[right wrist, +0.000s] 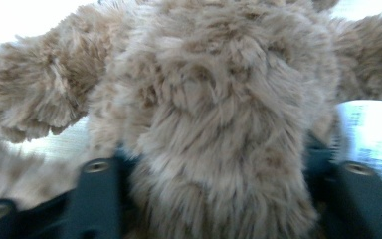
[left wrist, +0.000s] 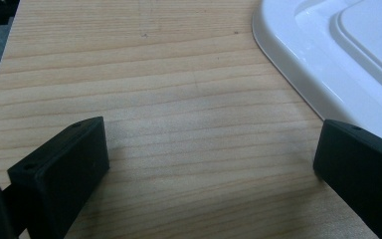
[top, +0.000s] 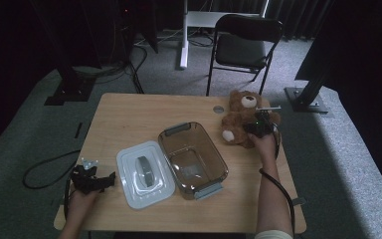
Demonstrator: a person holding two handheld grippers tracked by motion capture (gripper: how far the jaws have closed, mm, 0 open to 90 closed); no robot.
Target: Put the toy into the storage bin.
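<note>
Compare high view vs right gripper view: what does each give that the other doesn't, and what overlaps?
High view adds: the clear container, open; the white lid lying beside it; the left gripper with its fingers apart near the lid; a folding chair beyond the table.
Right gripper view adds: close-up fur pressed between its black fingers, plus a printed white tag at the right.
Shared: the teddy bear and the right gripper closed on it.
</note>
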